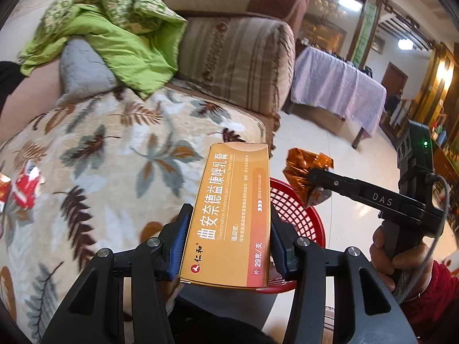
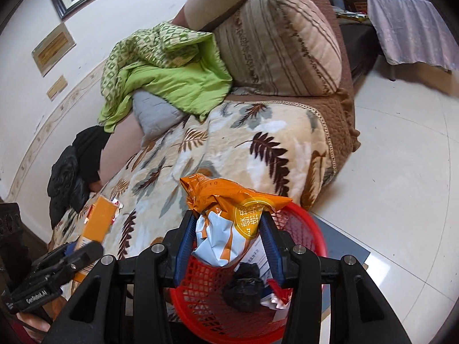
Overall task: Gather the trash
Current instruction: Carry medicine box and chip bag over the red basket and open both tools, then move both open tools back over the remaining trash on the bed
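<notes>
Left gripper (image 1: 228, 243) fingers clamp orange box (image 1: 229, 215); right gripper (image 2: 228, 243) fingers pinch crumpled snack bag (image 2: 229, 215) above red basket (image 2: 304, 223), lower centre.

Both wrist views face sofa (image 1: 114, 149), basket (image 2: 304, 223) close.

- Brown sofa (image 2: 330, 28) with a leaf-print blanket (image 2: 229, 149) and green quilt (image 2: 172, 77) on the left
- Glossy white tile floor (image 2: 401, 157) on the right
- Far off, a table (image 1: 338, 86) under a lilac cloth
</notes>
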Available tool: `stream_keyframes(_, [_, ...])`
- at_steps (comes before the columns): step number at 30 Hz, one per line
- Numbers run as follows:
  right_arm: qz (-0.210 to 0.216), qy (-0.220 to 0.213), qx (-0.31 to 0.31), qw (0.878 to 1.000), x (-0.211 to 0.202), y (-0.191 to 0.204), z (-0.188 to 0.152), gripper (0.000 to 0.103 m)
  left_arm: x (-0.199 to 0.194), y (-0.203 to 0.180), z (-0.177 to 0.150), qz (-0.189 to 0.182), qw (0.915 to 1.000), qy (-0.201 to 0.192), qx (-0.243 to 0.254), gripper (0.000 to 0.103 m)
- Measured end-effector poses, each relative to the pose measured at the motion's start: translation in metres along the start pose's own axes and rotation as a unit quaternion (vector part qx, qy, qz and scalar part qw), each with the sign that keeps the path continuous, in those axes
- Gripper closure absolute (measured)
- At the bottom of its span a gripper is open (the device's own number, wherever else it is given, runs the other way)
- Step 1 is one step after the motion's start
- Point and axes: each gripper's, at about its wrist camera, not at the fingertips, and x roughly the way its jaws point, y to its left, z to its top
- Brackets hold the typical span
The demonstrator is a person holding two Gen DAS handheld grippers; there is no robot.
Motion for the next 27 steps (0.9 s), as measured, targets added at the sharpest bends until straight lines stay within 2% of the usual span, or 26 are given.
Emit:
stream_keyframes(3, [-0.003, 0.004, 0.009, 1.000, 0.003, -0.008, 0.000, 0.052, 0.017, -0.012, 0.004, -0.018, 0.9995, 0.023, 0.008, 0.055])
stream_keyframes(5, [-0.006, 0.010, 0.014, 1.000, 0.006, -0.011, 0.000, 0.045, 0.028, -0.019, 0.007, -0.023, 0.9990, 0.037, 0.013, 0.047])
stream_keyframes(6, [-0.007, 0.011, 0.019, 1.000, 0.007, -0.013, 0.000, 0.040, 0.030, -0.021, 0.007, -0.023, 0.9989, 0.038, 0.014, 0.045])
stream_keyframes(10, [-0.008, 0.006, 0.019, 1.000, 0.004, -0.014, 0.000, 0.040, 0.028, -0.021, 0.005, -0.019, 0.9992, 0.033, 0.014, 0.043])
stream_keyframes(19, [0.009, 0.005, 0.003, 1.000, 0.002, 0.005, 0.002, 0.040, -0.004, 0.022, -0.007, 0.020, 0.9992, 0.009, -0.033, 0.040])
stream_keyframes(27, [0.040, 0.030, -0.049, 0.998, 0.019, 0.058, -0.006, 0.040, -0.036, 0.075, -0.033, 0.070, 0.9945, -0.001, -0.077, 0.040])
